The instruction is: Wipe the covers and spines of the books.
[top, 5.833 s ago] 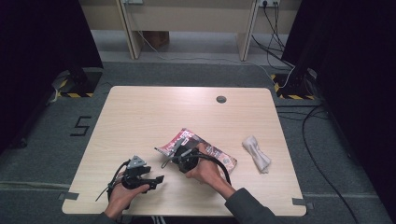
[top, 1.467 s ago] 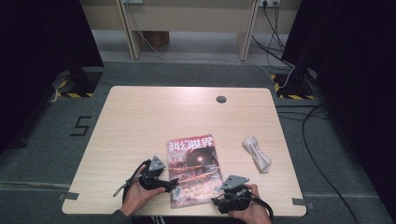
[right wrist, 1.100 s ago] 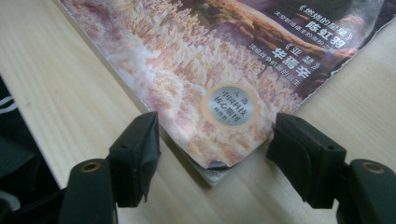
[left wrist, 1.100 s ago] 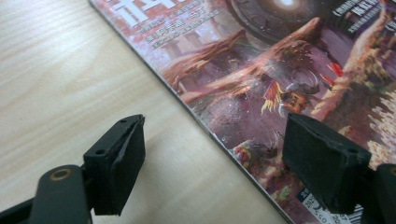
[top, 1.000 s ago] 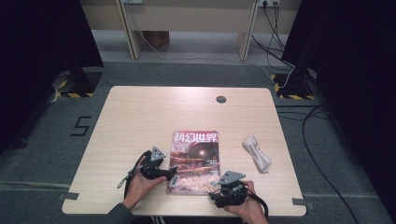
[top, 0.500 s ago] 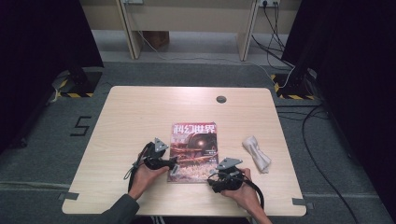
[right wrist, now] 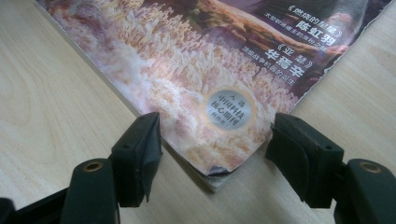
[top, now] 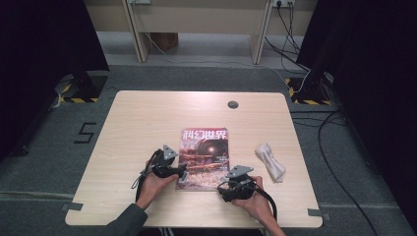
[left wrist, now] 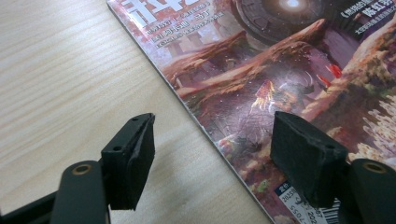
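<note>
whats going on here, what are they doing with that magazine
A person at a wooden table holds a two-jaw gripper in each hand, both at the near end of a magazine lying flat, cover up. The left gripper is open, its jaws straddling the magazine's left edge. The right gripper is open too, its jaws either side of the near right corner. Neither has closed on it. A crumpled white cloth lies apart, to the right.

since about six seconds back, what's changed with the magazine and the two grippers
The magazine, then tilted and held up by the right gripper, now lies flat and square on the table, slid away from the person over the last second. Both grippers are open: the left gripper straddles its left edge, the right its near right corner. The white cloth stayed put.
</note>
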Demonstrator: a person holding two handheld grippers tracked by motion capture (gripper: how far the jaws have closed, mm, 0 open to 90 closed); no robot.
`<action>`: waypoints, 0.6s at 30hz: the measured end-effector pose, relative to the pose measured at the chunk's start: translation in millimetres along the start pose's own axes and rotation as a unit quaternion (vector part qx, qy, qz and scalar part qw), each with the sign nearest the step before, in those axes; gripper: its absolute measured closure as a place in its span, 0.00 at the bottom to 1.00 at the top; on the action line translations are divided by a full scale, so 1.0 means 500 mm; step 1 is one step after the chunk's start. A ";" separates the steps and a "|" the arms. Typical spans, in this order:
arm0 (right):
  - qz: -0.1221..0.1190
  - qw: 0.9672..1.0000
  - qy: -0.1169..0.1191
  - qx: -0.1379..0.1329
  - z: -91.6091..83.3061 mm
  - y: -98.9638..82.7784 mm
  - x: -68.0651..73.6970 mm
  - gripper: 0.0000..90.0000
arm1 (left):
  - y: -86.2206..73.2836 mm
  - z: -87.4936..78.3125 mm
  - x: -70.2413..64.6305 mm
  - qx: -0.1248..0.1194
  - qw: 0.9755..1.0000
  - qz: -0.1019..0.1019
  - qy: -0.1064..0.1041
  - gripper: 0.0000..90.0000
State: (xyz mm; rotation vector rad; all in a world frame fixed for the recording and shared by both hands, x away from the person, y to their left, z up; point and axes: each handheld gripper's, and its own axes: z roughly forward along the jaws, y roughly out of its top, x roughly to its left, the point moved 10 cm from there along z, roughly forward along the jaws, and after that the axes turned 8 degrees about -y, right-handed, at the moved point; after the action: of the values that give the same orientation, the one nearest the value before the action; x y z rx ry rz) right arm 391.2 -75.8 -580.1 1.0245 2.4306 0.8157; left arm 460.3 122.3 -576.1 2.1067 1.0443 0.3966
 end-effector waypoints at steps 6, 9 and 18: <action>0.001 1.000 0.007 -0.004 0.008 0.008 0.003 0.37 | -0.006 -0.006 0.009 0.002 1.000 -0.010 -0.004 0.34; 0.006 1.000 0.008 -0.003 0.009 0.011 0.006 0.37 | -0.007 -0.007 0.010 0.000 1.000 -0.010 -0.003 0.34; 0.027 0.999 0.011 -0.023 -0.018 0.015 -0.016 0.39 | -0.010 -0.029 -0.013 -0.011 0.999 -0.022 -0.035 0.24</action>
State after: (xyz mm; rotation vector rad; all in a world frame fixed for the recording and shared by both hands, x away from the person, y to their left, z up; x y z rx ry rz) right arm 395.5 -80.6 -567.8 1.0732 2.4006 0.9008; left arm 445.4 126.4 -569.7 2.0587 1.0394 0.3103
